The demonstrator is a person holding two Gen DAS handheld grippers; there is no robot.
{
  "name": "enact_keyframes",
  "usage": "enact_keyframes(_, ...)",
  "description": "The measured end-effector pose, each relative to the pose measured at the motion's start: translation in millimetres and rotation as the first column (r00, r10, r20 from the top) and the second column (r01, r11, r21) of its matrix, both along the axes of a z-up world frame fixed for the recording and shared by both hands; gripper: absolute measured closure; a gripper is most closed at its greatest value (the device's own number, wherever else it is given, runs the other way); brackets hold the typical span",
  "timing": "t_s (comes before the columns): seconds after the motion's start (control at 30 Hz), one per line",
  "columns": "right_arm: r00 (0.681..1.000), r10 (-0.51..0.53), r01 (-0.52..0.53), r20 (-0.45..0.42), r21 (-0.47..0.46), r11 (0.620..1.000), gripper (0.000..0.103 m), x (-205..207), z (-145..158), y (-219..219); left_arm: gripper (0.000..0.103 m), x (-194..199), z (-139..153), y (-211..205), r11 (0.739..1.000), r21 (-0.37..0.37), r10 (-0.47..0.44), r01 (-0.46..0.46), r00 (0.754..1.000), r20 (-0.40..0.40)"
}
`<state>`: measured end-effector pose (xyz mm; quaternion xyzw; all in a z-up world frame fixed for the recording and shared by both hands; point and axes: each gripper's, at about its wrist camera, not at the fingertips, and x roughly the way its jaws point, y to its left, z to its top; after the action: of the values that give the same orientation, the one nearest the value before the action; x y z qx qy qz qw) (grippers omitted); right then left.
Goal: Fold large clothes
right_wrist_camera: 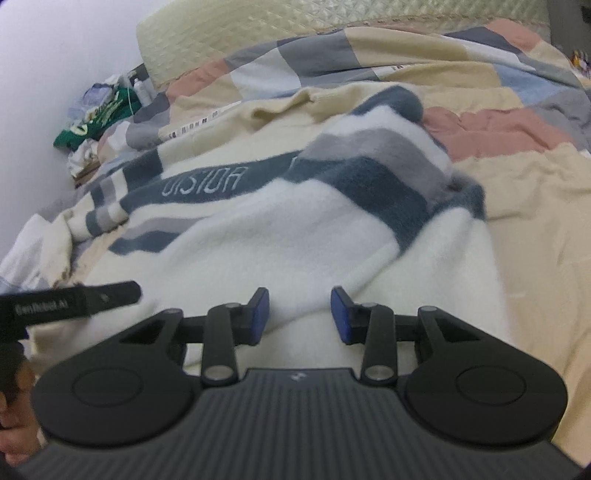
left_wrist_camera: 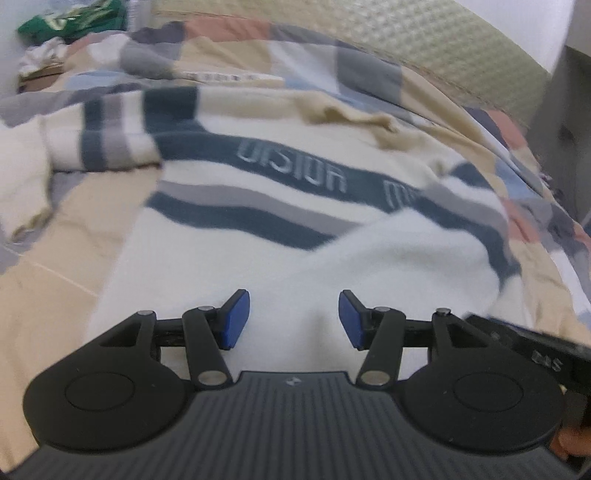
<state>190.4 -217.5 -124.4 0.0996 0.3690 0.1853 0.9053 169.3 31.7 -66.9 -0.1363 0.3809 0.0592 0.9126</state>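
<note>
A large white fleece sweater (left_wrist_camera: 258, 236) with dark blue and grey stripes and lettering lies spread on the bed. It also shows in the right wrist view (right_wrist_camera: 295, 236), where one sleeve is folded across its front. My left gripper (left_wrist_camera: 294, 319) is open, jaws wide, hovering just above the sweater's white lower part. My right gripper (right_wrist_camera: 300, 315) is open too, above the same white hem area. Nothing is held between either pair of blue pads (left_wrist_camera: 236, 321). The left gripper's body shows at the left edge of the right wrist view (right_wrist_camera: 74, 299).
A checked quilt (left_wrist_camera: 332, 62) covers the bed under the sweater; it also shows in the right wrist view (right_wrist_camera: 517, 122). A padded cream headboard (right_wrist_camera: 258, 29) stands behind. Green and white clothes (right_wrist_camera: 99, 114) are piled at the far left by the wall.
</note>
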Motion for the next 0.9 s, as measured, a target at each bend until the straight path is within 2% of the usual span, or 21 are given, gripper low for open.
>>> enact_keyframes(0.13,1.000,-0.015,0.015,0.012,0.024,1.000,0.062,-8,9,-8,0.044,4,21,17,0.996,0.037,0.077,-0.077,0.997,-0.014)
enact_keyframes(0.3,1.000,-0.009,0.008,0.027,0.033,0.999,0.062,-19,20,-9,0.041,15,51,53,0.981,0.065,0.187,-0.184,0.982,-0.037)
enact_keyframes(0.47,0.999,0.019,-0.020,0.043,0.008,1.000,0.062,-28,27,0,0.039,14,61,104,0.947,0.162,0.287,-0.279,0.957,-0.029)
enact_keyframes(0.53,0.998,0.031,-0.031,0.051,-0.009,0.999,0.062,-30,28,6,0.039,11,58,128,0.926,0.182,0.340,-0.330,0.940,-0.026)
enact_keyframes(0.6,0.997,0.047,-0.045,0.054,-0.034,0.998,0.062,-32,27,14,0.039,5,52,152,0.904,0.169,0.403,-0.393,0.915,-0.028)
enact_keyframes(0.7,0.996,0.069,-0.066,0.055,-0.053,0.996,0.062,-33,23,21,0.039,-9,39,186,0.868,0.092,0.492,-0.488,0.870,-0.019)
enact_keyframes(0.8,0.996,0.076,-0.072,0.055,-0.069,0.995,0.060,-31,19,27,0.039,-18,26,205,0.841,0.058,0.539,-0.538,0.842,-0.007)
enact_keyframes(0.83,0.996,0.076,-0.072,0.052,-0.070,0.995,0.057,-30,18,27,0.039,-19,22,208,0.836,0.049,0.547,-0.547,0.837,-0.005)
enact_keyframes(0.9,0.996,0.072,-0.069,0.048,-0.065,0.996,0.043,-29,16,28,0.039,-20,14,217,0.824,0.028,0.566,-0.565,0.825,-0.006)
